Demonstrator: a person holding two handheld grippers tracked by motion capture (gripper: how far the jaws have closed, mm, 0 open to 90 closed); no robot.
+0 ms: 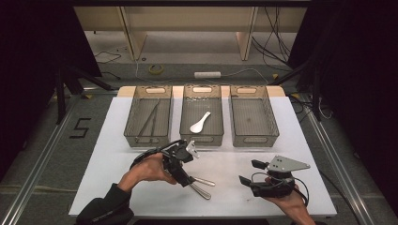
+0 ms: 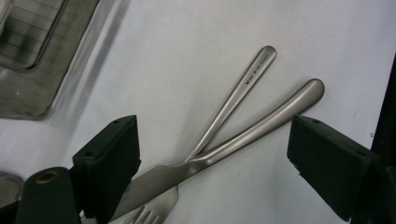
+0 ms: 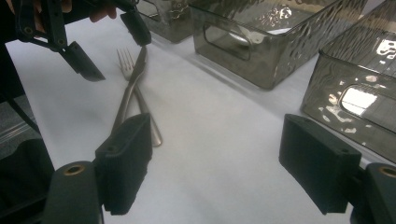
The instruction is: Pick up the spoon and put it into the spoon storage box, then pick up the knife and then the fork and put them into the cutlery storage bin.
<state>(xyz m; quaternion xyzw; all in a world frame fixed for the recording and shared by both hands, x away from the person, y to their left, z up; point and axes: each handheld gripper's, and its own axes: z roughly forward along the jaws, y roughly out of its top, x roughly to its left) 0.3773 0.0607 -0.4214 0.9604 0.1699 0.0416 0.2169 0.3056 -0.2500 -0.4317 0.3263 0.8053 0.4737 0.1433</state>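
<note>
A steel knife [image 2: 243, 137] and a steel fork [image 2: 233, 95] lie crossed on the white table [image 1: 117, 140], handles fanned apart. My left gripper [image 2: 215, 140] is open just above them, one jaw on each side, and the knife blade passes under the left jaw. In the high view the left gripper [image 1: 184, 172] is at the table's front centre over the cutlery [image 1: 202, 185]. My right gripper [image 1: 250, 172] is open and empty at the front right. In its own view, the right gripper [image 3: 219, 149] faces the knife [image 3: 135, 77], the fork [image 3: 125, 58] and the left gripper [image 3: 112, 46].
Three smoky clear bins stand in a row at the back. The left bin [image 1: 133, 133] holds thin dark utensils, the middle bin [image 1: 202, 139] a white spoon [image 1: 200, 123], and the right bin [image 1: 256, 140] nothing I can see. Cables and a power strip [image 1: 207, 74] lie on the floor beyond.
</note>
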